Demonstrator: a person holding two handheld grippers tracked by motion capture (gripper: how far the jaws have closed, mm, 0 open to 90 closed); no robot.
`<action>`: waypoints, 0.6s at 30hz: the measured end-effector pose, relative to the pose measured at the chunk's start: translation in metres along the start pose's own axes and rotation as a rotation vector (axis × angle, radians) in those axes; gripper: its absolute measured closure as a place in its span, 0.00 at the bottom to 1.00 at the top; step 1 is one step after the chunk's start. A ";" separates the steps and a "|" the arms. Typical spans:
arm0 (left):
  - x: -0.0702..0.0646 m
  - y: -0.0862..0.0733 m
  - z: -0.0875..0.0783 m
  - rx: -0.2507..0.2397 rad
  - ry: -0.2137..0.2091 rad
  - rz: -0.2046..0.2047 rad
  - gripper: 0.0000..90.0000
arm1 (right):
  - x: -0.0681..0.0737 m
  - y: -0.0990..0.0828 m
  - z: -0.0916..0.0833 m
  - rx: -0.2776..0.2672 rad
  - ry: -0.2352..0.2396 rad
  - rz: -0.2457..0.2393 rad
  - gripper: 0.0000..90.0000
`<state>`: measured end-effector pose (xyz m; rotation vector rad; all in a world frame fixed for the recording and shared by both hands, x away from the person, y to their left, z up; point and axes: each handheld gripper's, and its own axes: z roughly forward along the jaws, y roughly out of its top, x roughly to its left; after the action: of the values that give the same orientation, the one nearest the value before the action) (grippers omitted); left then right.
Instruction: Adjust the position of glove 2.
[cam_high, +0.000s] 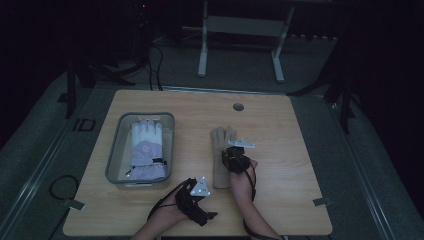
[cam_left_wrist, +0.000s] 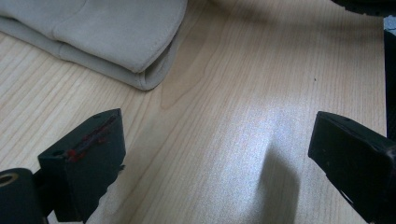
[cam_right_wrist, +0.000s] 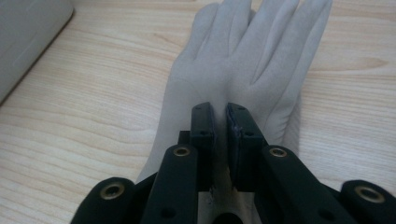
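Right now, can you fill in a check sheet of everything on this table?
Surface: wooden table, round hole near the far edge.
Job's things: beige glove flat on the table; white and lilac glove in a grey bin.
Clutter: nothing seen.
Grippers: right tongs pinch a fold of the beige glove; left tongs open over bare wood.
Cables: black cable on the floor.
Surroundings: dark room, white frame legs.

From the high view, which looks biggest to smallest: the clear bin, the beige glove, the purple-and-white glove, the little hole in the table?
1. Clear bin.
2. Beige glove and purple-and-white glove: about alike, too close to rank.
3. Table hole, smallest.
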<state>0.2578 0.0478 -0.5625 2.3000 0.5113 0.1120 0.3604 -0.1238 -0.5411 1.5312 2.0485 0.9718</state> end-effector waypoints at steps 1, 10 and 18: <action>0.000 0.000 0.000 0.003 -0.001 -0.001 0.04 | 0.000 -0.001 0.001 0.001 0.000 -0.004 0.89; -0.001 0.001 0.004 0.042 -0.007 0.006 0.04 | -0.012 0.002 -0.001 0.019 0.086 0.008 0.61; 0.000 0.004 -0.002 -0.009 -0.027 -0.024 0.05 | -0.030 0.008 -0.022 -0.029 0.199 -0.094 0.19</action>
<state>0.2585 0.0469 -0.5580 2.2829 0.5237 0.0709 0.3601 -0.1573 -0.5231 1.3575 2.2089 1.1516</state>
